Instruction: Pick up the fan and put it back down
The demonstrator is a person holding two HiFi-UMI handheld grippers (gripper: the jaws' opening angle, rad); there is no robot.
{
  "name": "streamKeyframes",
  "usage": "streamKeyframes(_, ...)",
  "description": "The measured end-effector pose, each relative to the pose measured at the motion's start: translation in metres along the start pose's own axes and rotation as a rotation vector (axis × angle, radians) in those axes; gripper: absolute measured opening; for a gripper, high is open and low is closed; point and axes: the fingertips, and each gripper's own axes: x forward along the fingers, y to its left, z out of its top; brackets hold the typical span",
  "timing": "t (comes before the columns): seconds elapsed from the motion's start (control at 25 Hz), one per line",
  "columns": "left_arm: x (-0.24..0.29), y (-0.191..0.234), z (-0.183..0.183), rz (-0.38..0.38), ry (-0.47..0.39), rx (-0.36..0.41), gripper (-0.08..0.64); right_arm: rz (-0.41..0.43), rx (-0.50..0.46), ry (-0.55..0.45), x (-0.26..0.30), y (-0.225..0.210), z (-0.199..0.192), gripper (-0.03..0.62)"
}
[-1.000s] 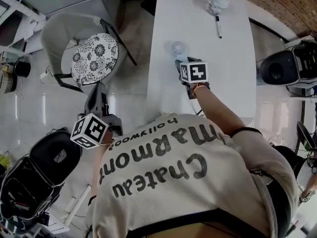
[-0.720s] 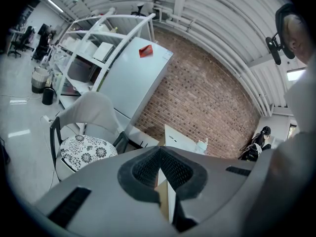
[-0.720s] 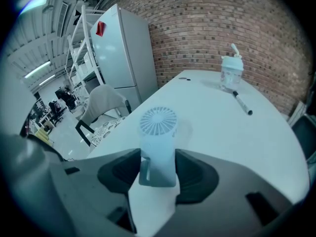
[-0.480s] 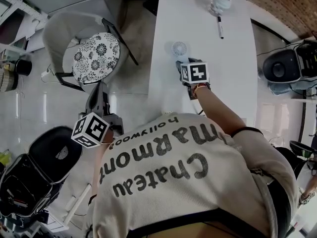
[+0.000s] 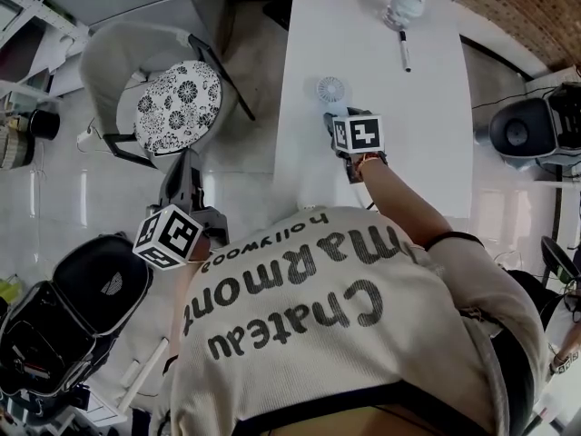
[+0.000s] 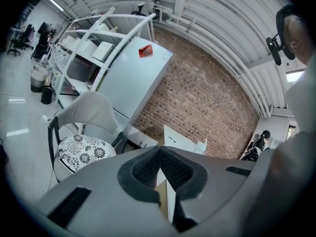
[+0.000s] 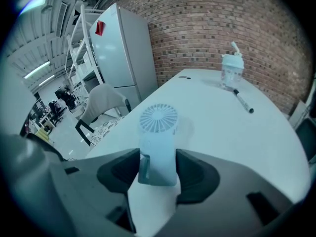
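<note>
Right gripper (image 7: pixel 158 171): pads (image 7: pixel 121 174) sit against both sides of the handle of the fan (image 7: pixel 158 132), jaws part-way apart, closed on it. Fan head points away from the jaws, out over the white table (image 7: pixel 237 147); its handle end shows between the pads with table surface under it. Cannot tell whether the fan rests on the table or is a little clear of it. Judgement: grip is made, so this is either the start of the lift or the end of the set-down; the frames do not separate the two, and release is left to do in either case. Gripper pitched steeply down, right forearm (image 5: pixel 399 203) stretched forward from the shoulder over the near table edge. Left gripper (image 6: pixel 160 169): tips together, nothing between them, held low off the table's left side near the chair (image 5: pixel 172 98), idle.
</note>
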Motion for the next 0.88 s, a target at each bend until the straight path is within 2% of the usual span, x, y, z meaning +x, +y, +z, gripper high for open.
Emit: streamKeyframes(0.88, -0.0072, 0.0033, -0.0005, 0.006, -0.004, -0.009, 0.0, -0.026, -0.068, 0.017, 0.0027, 0.0038, -0.0013, 0.235)
